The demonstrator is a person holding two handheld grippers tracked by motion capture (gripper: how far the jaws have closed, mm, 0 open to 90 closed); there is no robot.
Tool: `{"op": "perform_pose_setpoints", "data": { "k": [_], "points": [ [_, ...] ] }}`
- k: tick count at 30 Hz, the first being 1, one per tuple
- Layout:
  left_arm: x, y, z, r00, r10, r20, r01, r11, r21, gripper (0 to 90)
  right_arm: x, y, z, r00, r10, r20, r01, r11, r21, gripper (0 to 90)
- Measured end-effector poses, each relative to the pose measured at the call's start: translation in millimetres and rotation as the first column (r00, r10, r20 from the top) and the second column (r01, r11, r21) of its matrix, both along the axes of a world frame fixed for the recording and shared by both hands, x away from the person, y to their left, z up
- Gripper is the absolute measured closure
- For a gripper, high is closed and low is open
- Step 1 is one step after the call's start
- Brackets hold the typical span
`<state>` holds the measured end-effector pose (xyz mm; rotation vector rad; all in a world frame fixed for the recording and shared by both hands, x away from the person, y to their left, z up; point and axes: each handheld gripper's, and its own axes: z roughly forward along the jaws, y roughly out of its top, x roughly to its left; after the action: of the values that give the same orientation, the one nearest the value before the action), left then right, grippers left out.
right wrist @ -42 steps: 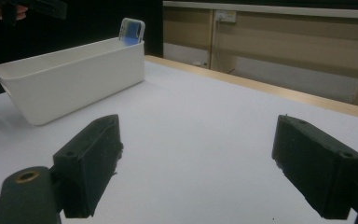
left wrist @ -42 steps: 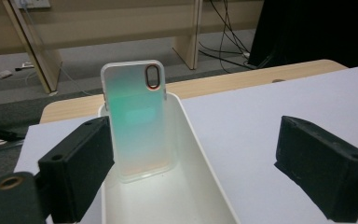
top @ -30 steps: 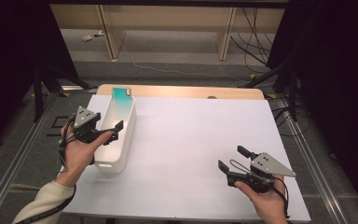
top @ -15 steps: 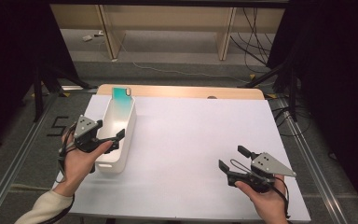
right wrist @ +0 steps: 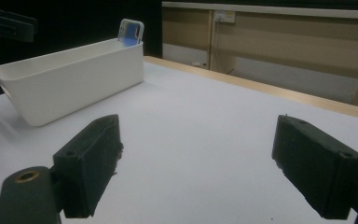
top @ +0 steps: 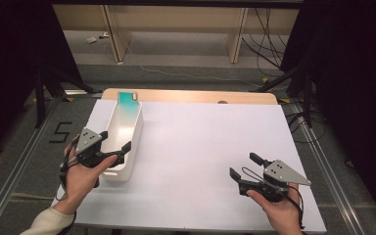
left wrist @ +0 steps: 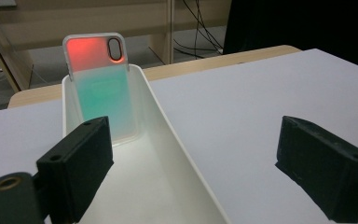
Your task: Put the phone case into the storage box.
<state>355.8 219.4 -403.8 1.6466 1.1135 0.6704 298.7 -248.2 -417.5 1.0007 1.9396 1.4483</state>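
White, teal and black on a pale table

The long plastic bin is plain white; the phone case leaning in it fades from orange-red at its top to teal below, with a white rim. The tabletop is flat white, edged by a light wooden strip. Both grippers are black with grey plates.

Left gripper has drawn back toward the near edge of the worktop, alongside the white bin. It now sits over the bin's near end, jaws apart, farther from the phone case.
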Motion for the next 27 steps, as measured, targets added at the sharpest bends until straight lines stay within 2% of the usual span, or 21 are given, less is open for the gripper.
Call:
{"op": "perform_pose_setpoints", "data": {
  "k": [1,2,4,7,8,9,10,11,12,15,17,27],
  "points": [
    [-0.7,0.5,-0.7,1.0,-0.005,-0.001,0.005,1.0,0.003,10.2,1.2,1.6,-1.3,0.9997,-0.008,0.024,0.007,1.0,0.019,16.7],
    [-1.4,0.5,-1.3,1.0,-0.003,-0.002,0.003,1.0,-0.001,10.2,1.4,1.4,-1.2,0.9997,-0.004,0.026,0.003,1.0,0.02,16.7],
    [-3.2,0.7,-2.0,1.0,-0.004,0.001,0.004,1.0,0.004,10.2,1.8,1.5,-1.6,0.9997,0.0,0.024,0.0,1.0,0.025,16.7],
    [-5.4,0.7,-2.9,1.0,-0.008,0.004,0.008,1.0,0.004,10.1,0.0,-0.1,0.0,1.0,-0.001,0.0,0.001,1.0,-0.001,16.7],
    [-5.9,0.7,-3.1,0.9999,-0.009,0.008,0.009,1.0,0.001,10.1,1.4,1.4,-1.4,0.9996,-0.008,0.025,0.007,1.0,0.017,16.7],
    [-6.4,1.0,-3.2,0.9999,-0.011,0.009,0.011,0.9999,0.004,10.1,1.5,1.4,-1.4,0.9996,-0.008,0.026,0.007,1.0,0.017,16.7],
    [-6.7,0.9,-3.4,0.9999,-0.012,0.008,0.012,0.9999,0.002,10.1,0.1,-0.1,-0.1,1.0,-0.001,-0.001,0.001,1.0,-0.001,16.7],
    [-7.2,0.9,-3.7,0.9999,-0.01,0.005,0.01,0.9999,-0.002,10.1,2.1,2.4,-2.5,0.9998,0.004,0.021,-0.004,0.999,0.035,16.7],
    [-7.7,1.4,-3.9,0.9999,-0.011,0.005,0.011,0.9999,0.002,10.1,1.3,1.0,-1.6,0.9999,0.004,0.013,-0.004,1.0,0.014,16.7],
    [-9.2,2.4,-4.9,0.9999,-0.013,0.005,0.013,0.9999,0.005,10.1,2.1,2.8,-2.5,0.9997,0.004,0.026,-0.005,0.999,0.035,16.7],
    [-9.9,2.0,-5.4,0.9999,-0.01,0.004,0.01,0.9999,0.001,10.1,1.5,1.3,-1.6,0.9998,0.0,0.018,-0.001,1.0,0.014,16.7],
    [-10.5,-2.9,-9.6,0.9996,-0.025,0.01,0.025,0.9997,0.005,10.1,1.8,1.8,-2.5,0.9998,0.006,0.021,-0.006,1.0,0.028,16.6]
  ]
}}
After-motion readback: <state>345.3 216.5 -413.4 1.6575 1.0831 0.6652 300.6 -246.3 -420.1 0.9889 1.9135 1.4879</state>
